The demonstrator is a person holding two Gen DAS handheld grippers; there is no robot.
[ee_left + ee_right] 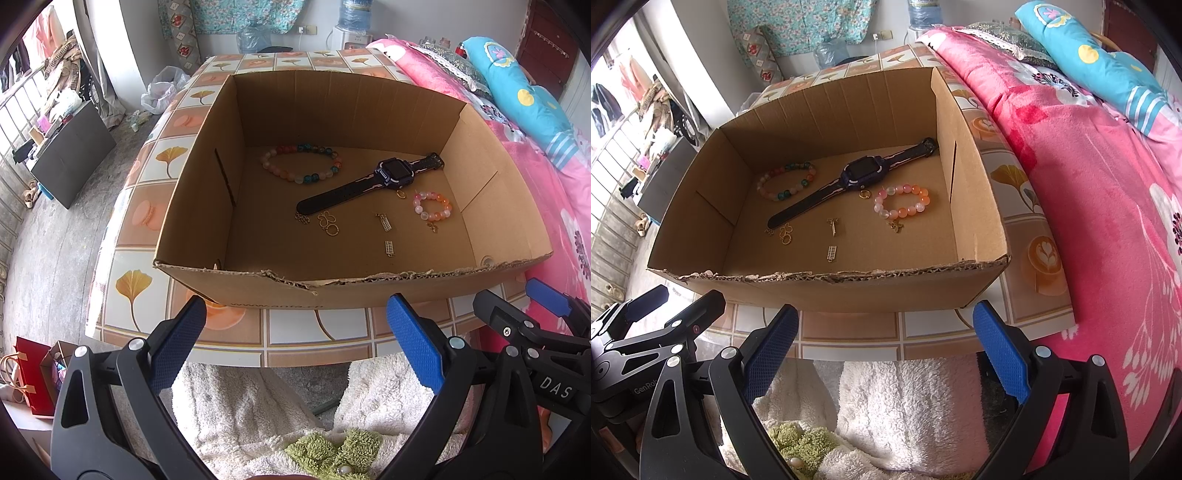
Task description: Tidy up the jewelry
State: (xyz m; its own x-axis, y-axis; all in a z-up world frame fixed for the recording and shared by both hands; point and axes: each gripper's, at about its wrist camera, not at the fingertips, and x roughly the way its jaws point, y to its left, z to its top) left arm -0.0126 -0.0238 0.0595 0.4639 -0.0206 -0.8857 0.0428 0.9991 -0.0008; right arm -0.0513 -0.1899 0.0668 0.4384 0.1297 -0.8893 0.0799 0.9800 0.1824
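Note:
An open cardboard box stands on the tiled table and holds the jewelry. Inside lie a dark watch, a large multicolour bead bracelet, a small pink-orange bead bracelet, and several small gold charms. My left gripper hangs open before the box's near wall with nothing between its fingers. My right gripper is open too, at the same near wall. The right gripper also shows at the left wrist view's right edge.
The table carries a ginkgo-leaf and coffee pattern. A pink floral blanket and a blue pillow lie to the right. Below the table edge there is white fluffy fabric. A red bag stands on the floor at left.

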